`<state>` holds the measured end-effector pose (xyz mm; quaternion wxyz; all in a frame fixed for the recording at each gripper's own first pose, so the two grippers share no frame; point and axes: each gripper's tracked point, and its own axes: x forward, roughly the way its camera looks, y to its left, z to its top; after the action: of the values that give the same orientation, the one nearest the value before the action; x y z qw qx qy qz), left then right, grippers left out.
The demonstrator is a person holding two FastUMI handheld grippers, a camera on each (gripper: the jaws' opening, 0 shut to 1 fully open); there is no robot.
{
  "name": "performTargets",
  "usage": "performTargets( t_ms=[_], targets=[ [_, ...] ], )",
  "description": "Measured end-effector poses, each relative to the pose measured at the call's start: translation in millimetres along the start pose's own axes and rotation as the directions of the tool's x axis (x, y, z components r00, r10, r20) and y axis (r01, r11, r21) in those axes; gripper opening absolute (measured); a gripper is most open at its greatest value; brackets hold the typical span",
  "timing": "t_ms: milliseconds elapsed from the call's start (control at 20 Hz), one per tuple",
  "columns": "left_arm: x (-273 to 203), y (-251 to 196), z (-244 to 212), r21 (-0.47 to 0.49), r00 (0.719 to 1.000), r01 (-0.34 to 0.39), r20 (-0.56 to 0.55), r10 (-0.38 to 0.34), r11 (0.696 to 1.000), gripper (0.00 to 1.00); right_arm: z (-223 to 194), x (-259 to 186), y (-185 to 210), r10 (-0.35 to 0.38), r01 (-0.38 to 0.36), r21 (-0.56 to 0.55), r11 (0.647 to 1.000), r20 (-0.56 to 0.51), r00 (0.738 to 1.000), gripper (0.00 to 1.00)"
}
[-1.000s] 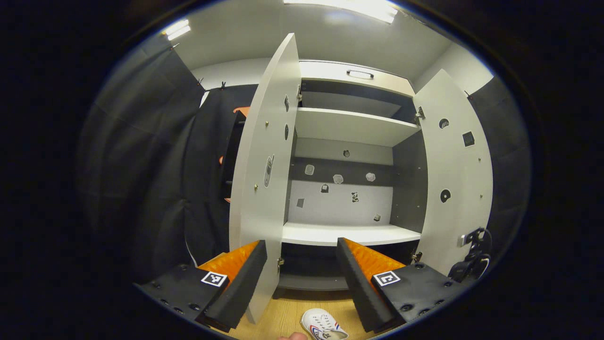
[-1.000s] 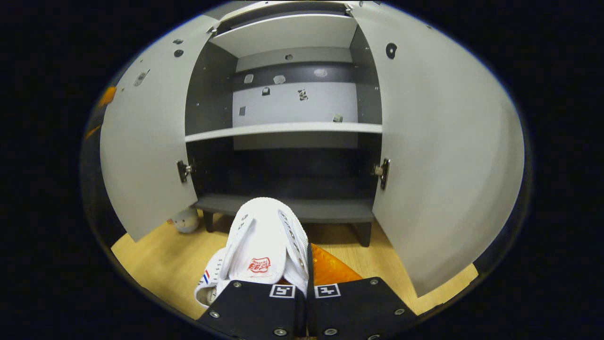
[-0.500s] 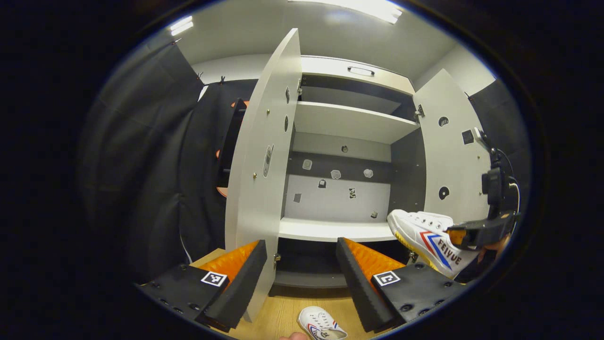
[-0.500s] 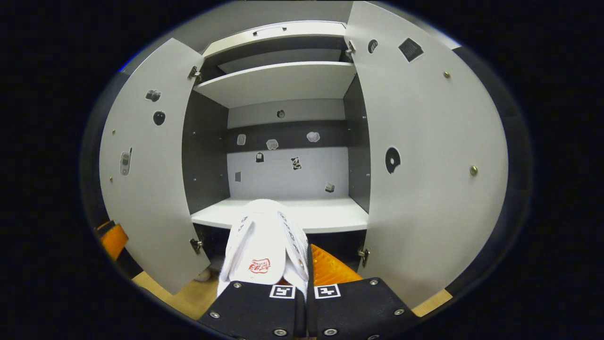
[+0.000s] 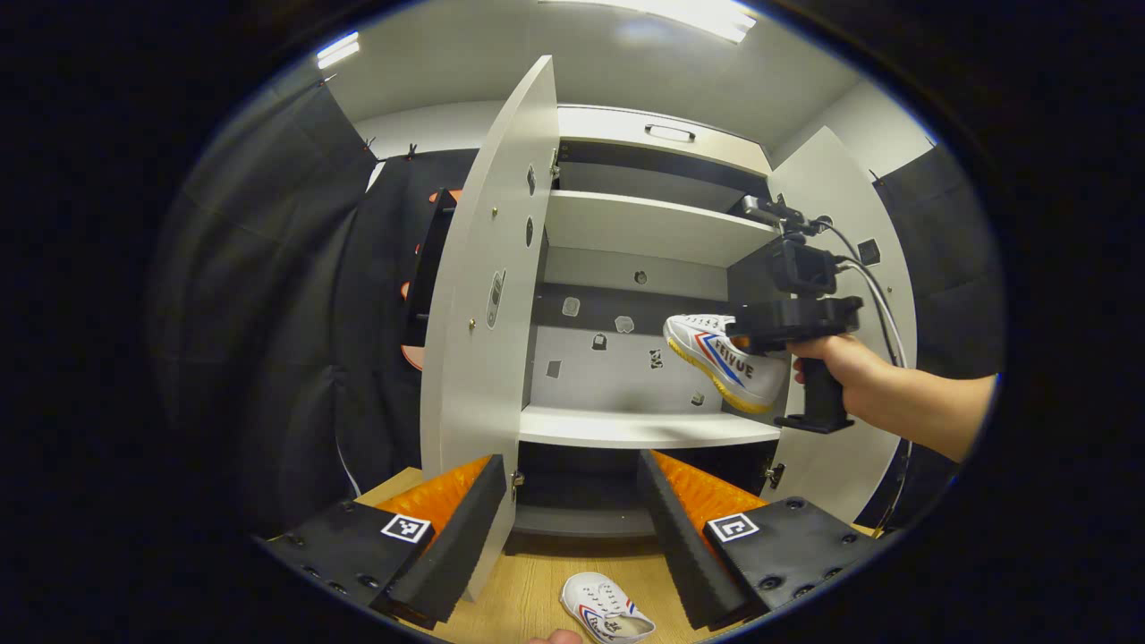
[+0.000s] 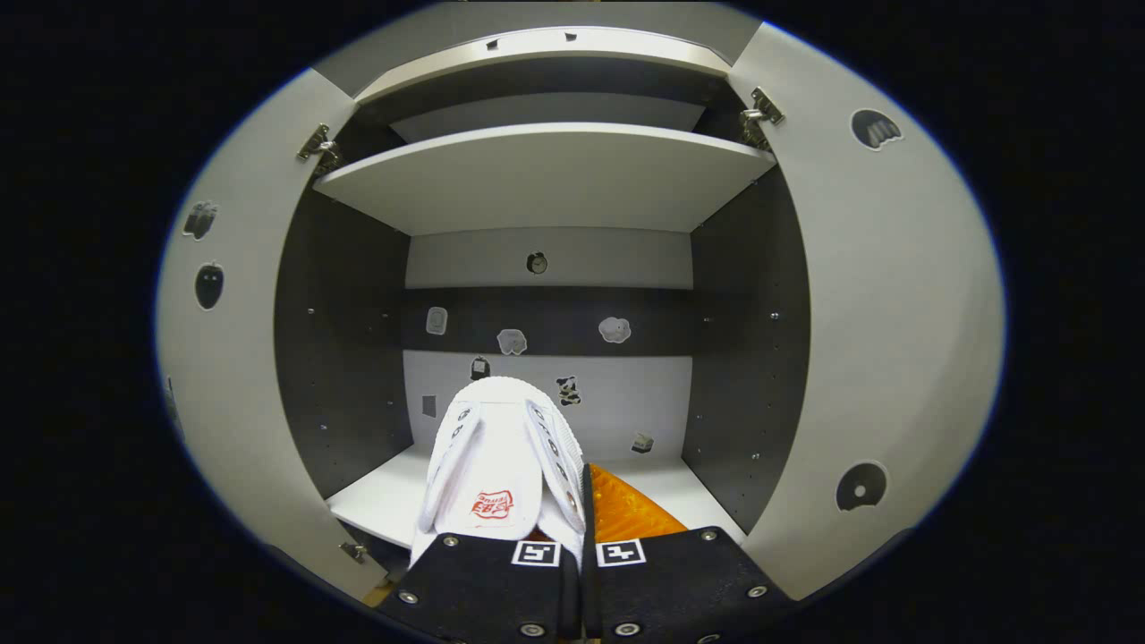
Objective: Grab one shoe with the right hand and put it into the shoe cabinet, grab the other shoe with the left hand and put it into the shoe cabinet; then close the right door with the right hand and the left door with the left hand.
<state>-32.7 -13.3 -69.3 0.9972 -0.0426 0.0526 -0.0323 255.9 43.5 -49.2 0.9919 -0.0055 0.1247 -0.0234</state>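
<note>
- The shoe cabinet [image 5: 644, 268] stands with both doors swung wide; a second ago the right gripper [image 5: 760, 340] was low in front of it, and it has since risen to the middle shelf [image 5: 626, 427].
- That gripper is clamped on a white shoe [image 5: 725, 358], now hanging just above the shelf, so I'd say the first placement is nearly done.
- The left gripper [image 5: 572, 519] waits with fingers spread, holding nothing.
- The other shoe [image 5: 604, 610] lies on the floor before the cabinet.
- The held shoe's side reads "FEIYUE".

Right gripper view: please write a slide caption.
White canvas shoe clamped in right gripper, facing open grey cabinet shelf.
</note>
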Motion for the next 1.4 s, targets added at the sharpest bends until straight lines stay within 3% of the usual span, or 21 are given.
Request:
performTargets(
  t_ms=[250,450,900,1000,1400],
  targets=[
    [-8,-7,2,0.009,1.000,0.008,0.009,-0.009,1.000,0.96,-59,73,-8,-0.078,0.075,-0.019,0.997,-0.166,0.983,0.00],
    [-9,-4,-2,0.005,1.000,-0.001,-0.001,0.001,1.000,0.96,-87,103,-31,-0.165,0.156,-0.056,0.986,-0.234,0.958,0.00],
    [-8,0,-13,-0.006,1.000,-0.016,-0.022,0.016,1.000,0.94,-117,123,-37,-0.180,0.182,-0.023,0.983,-0.314,0.932,0.01],
    [-5,-2,-14,-0.009,1.000,-0.011,-0.026,0.010,1.000,0.97,-124,125,-33,-0.156,0.167,0.003,0.986,-0.337,0.928,0.04],
    [2,1,-16,-0.011,1.000,-0.019,-0.021,0.019,1.000,0.96,-112,113,-34,-0.122,0.131,0.006,0.991,-0.326,0.938,0.37]
  ],
)
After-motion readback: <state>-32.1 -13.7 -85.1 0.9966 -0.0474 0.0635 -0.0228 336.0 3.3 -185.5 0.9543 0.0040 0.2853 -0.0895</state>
